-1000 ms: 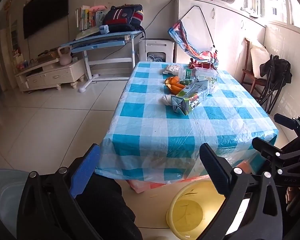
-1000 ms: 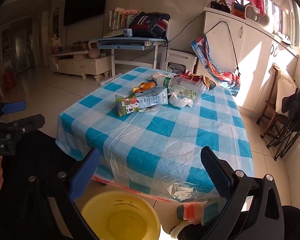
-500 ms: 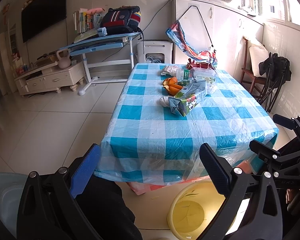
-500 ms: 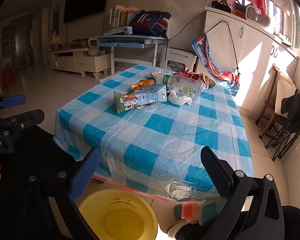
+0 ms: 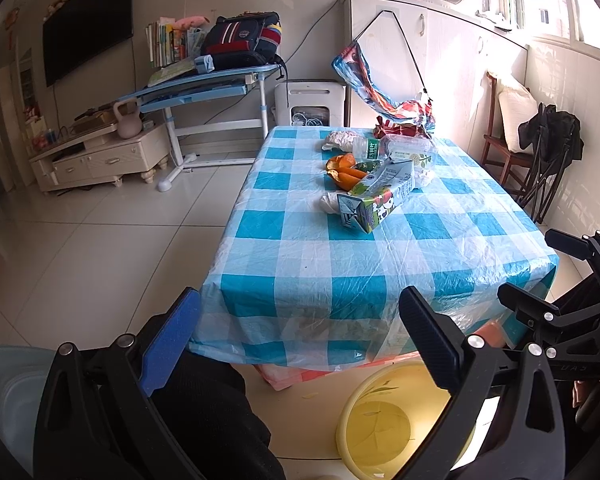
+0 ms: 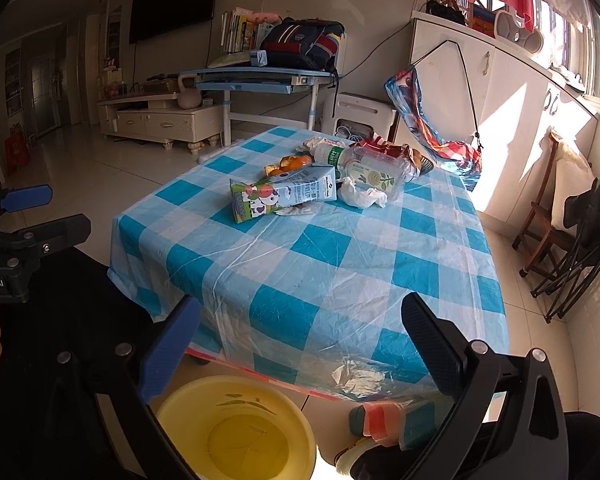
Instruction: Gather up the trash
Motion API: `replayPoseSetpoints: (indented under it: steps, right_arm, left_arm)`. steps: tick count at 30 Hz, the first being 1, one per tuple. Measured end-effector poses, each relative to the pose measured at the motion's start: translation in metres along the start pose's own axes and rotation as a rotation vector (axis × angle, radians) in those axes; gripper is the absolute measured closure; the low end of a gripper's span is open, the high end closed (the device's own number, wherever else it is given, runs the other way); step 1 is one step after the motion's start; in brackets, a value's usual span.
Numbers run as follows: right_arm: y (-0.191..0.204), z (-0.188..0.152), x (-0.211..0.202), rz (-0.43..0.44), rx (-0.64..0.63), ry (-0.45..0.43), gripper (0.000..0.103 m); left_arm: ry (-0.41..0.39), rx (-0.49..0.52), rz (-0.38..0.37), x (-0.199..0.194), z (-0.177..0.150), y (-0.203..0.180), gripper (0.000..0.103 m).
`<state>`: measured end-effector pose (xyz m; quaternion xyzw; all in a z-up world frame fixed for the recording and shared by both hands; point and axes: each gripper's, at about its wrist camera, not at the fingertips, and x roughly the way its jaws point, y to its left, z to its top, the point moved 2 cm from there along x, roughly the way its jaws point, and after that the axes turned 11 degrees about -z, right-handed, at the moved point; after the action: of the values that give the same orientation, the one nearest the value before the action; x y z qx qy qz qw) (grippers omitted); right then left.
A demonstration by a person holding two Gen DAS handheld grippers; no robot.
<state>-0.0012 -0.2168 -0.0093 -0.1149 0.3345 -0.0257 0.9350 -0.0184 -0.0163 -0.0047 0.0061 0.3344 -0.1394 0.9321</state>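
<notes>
Trash sits in a loose heap toward the far half of the tabletop [image 5: 308,264], well apart from both grippers. Left gripper [image 5: 300,332] and right gripper [image 6: 300,336] both have jaws spread wide, nothing in either, hovering off the near edge above the yellow basin [image 6: 296,424] on the floor, which is prob where the trash goes.

Nearest item is the milk carton [image 6: 284,196], lying on its side, spout end toward the left gripper. Judging by the dented look it's empty or nearly so: light, stiff-ish cardboard w/ flat faces, so best grip is across the narrow body mid-length; too hard a squeeze would likely just crush it, no harm done.

Just behind it, touching or nearly so:
- crumpled tissue [image 6: 360,196]: soft, weightless, pinch any fold
- clear plastic bottle [image 6: 374,170] on its side: smooth, round, likely to roll or slip, so take it across the body, or at the neck if reachable
- orange peels [image 5: 344,170]: small curled bits, limp & maybe damp, prob need several picks
- red wrapper [image 5: 396,130] at the far end, crinkly film, partly hidden

Carton 1st seems sensible, since it blocks the reach to the rest
</notes>
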Motion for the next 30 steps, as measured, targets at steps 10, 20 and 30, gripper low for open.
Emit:
replayPoseSetpoints:
  steps: [10, 20, 30]
  right_arm:
    - [-0.005, -0.001, 0.01, 0.011, -0.003, 0.002, 0.006]
    - [-0.005, -0.002, 0.008, 0.015, -0.001, 0.002, 0.006]
    - [-0.032, -0.008, 0.009, 0.021, 0.029, -0.002, 0.006]
  left_arm:
    - [-0.001, 0.001, 0.0, 0.0, 0.0, 0.001, 0.007]
    - [-0.004, 0.001, -0.001, -0.001, -0.001, 0.001, 0.007]
    - [-0.003, 0.001, -0.005, 0.0, 0.0, 0.001, 0.007]
